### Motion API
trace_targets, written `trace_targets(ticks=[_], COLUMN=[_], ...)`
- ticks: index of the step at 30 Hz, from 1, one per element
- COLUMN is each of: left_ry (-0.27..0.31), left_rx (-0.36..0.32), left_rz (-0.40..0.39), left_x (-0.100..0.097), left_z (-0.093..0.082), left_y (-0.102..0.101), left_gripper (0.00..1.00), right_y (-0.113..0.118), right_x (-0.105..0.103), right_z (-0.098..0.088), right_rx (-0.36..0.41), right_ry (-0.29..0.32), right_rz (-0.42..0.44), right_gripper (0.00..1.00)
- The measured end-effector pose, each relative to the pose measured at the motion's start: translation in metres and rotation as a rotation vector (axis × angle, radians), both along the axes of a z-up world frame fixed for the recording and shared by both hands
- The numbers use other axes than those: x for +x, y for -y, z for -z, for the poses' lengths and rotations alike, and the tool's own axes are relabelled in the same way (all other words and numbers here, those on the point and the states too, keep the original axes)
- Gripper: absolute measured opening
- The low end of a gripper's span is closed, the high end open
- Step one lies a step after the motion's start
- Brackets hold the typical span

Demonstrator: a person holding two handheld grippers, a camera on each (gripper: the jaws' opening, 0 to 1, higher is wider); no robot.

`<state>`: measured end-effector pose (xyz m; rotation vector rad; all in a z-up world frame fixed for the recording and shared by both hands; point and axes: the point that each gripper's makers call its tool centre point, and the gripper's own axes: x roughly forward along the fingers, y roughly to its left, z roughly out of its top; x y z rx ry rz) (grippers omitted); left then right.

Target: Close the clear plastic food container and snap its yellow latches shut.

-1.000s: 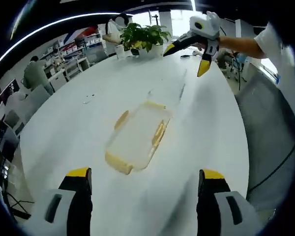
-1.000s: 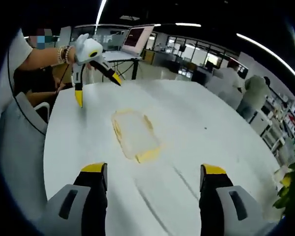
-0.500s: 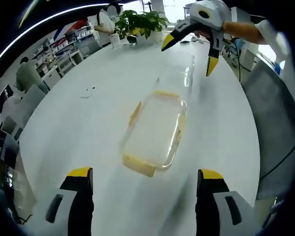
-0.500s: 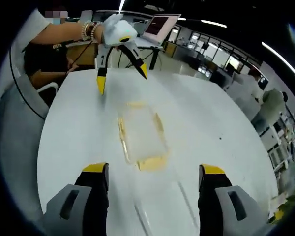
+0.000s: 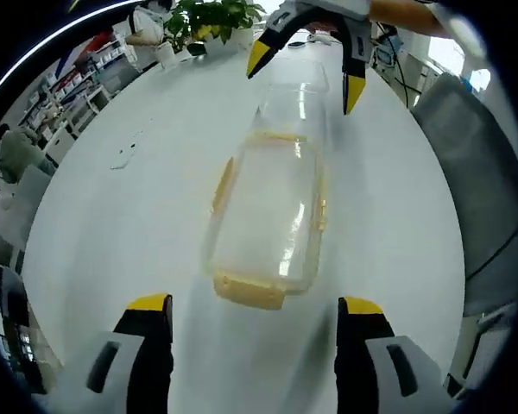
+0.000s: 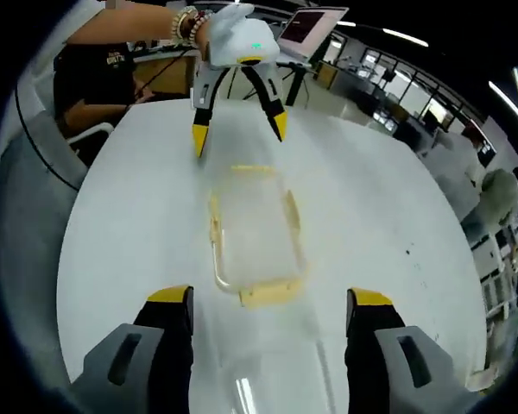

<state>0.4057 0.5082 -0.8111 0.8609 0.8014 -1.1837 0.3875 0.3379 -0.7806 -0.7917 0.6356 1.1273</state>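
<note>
Clear plastic food container (image 5: pixel 272 216) lying lengthwise at frame centre on a white table (image 5: pixel 138 224), yellow latches (image 5: pixel 249 291) along its edges, left gripper (image 5: pixel 252 332) at bottom — jaws spread wide, right gripper (image 5: pixel 304 53) at top — jaws apart, potted plant (image 5: pixel 205 19) upper left.

- The clear plastic food container (image 5: pixel 272 220) (image 6: pixel 252 233) lies flat on the white table — long, rectangular, see-through.
- Its yellow latches (image 5: pixel 249 291) (image 6: pixel 268 295) sit at the ends and along both long sides.
- A clear lid (image 5: pixel 295 90) lies at its far end in the left gripper view.
</note>
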Motion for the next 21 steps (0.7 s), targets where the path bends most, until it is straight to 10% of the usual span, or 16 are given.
trace_targets(ticks=[21], left_ry=[-0.065], left_rx=[0.081], left_rz=[0.147], left_x=[0.007], left_z=[0.027], left_y=[0.003], left_gripper=[0.62], right_y=[-0.013], right_x=[0.007], right_z=[0.047], right_rx=[-0.121], right_ry=[-0.152], right_rz=[-0.094], right_gripper=[0.64])
